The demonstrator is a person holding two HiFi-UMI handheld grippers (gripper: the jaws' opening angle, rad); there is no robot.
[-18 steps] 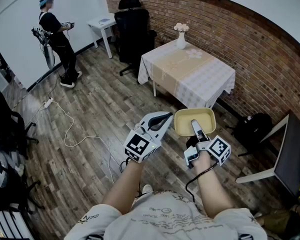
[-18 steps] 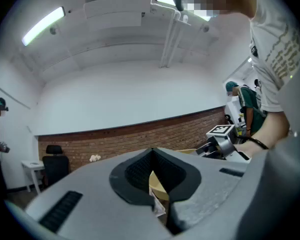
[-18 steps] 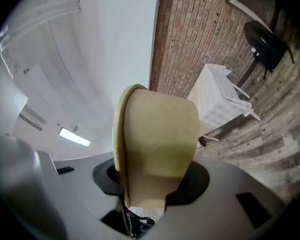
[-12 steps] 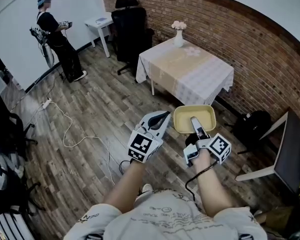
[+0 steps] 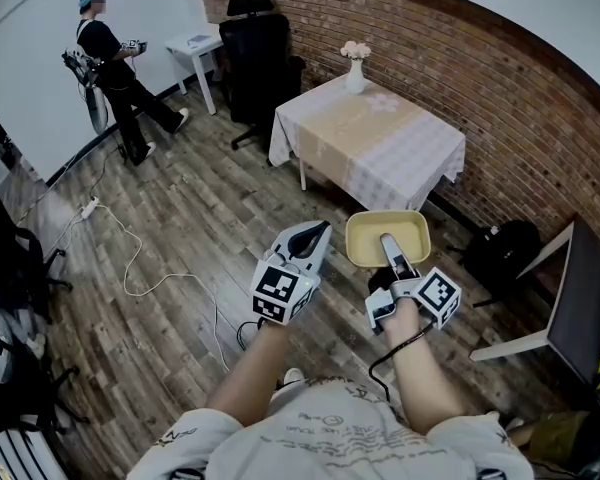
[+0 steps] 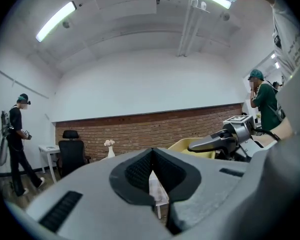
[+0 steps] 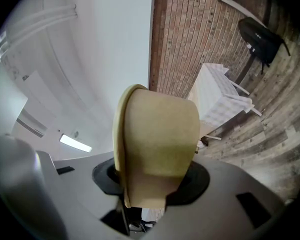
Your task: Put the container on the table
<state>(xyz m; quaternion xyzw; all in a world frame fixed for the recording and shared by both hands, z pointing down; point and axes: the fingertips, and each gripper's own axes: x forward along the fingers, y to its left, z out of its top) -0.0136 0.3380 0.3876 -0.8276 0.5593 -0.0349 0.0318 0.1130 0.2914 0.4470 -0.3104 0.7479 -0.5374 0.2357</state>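
A shallow yellow container [image 5: 386,239] hangs in the air over the wooden floor, and my right gripper [image 5: 392,255] is shut on its near rim. In the right gripper view the container [image 7: 157,139] fills the middle, clamped between the jaws. My left gripper [image 5: 310,240] is beside it on the left, shut with nothing in it; in the left gripper view [image 6: 151,176] its jaws meet with no gap. The table [image 5: 380,148] with a pale cloth stands ahead of both grippers, against the brick wall.
A white vase with flowers [image 5: 355,68] stands at the table's far corner. A black office chair [image 5: 262,63] and a small white desk [image 5: 202,48] are behind it. A person [image 5: 110,73] walks at the far left. A cable [image 5: 140,248] lies on the floor.
The view has shifted slightly toward the table. Both grippers keep their places, the container still held. The person at the far left has taken a step.
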